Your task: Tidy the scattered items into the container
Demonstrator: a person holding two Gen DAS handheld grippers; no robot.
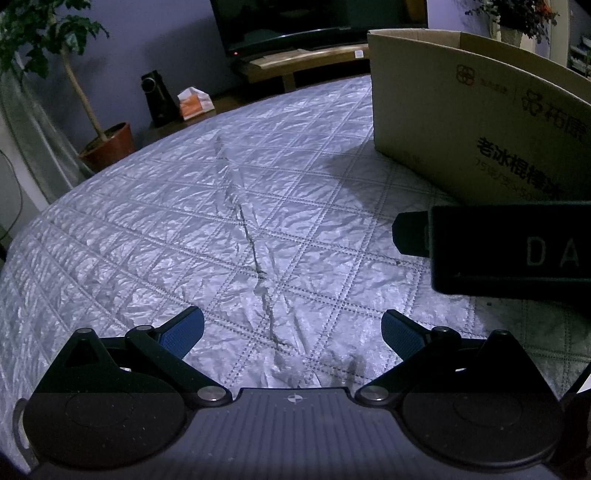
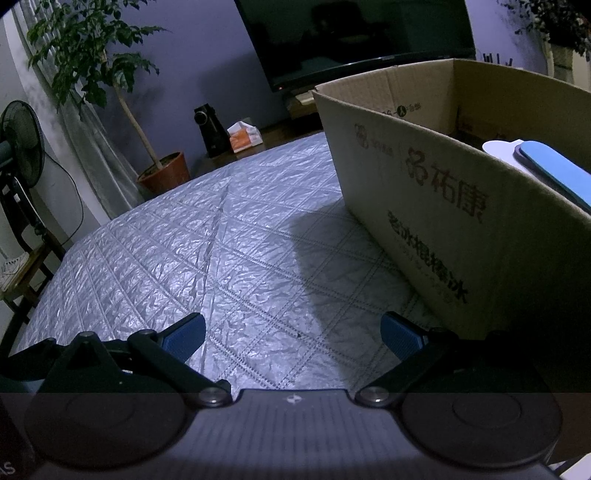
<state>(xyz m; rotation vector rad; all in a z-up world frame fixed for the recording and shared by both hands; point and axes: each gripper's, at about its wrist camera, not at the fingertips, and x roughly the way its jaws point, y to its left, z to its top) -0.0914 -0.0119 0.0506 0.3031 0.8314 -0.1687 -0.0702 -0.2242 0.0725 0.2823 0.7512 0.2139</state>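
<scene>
An open cardboard box [image 1: 472,110] with printed Chinese characters stands on the quilted silver cloth at the right; it also shows in the right wrist view [image 2: 424,192]. Inside it, a white item [image 2: 498,147] and a blue flat item [image 2: 554,170] show above the near wall. My left gripper [image 1: 291,332] is open and empty, low over the cloth. My right gripper [image 2: 291,332] is open and empty, just left of the box's near corner. The right gripper's dark body [image 1: 509,247] shows at the right of the left wrist view.
The quilted silver cloth [image 1: 221,221] covers a round table and has a raised crease down its middle. Beyond the table's edge are a potted plant [image 1: 107,144], a black speaker [image 1: 157,98], a tissue pack [image 1: 194,103], a TV [image 2: 354,33] and a fan [image 2: 18,140].
</scene>
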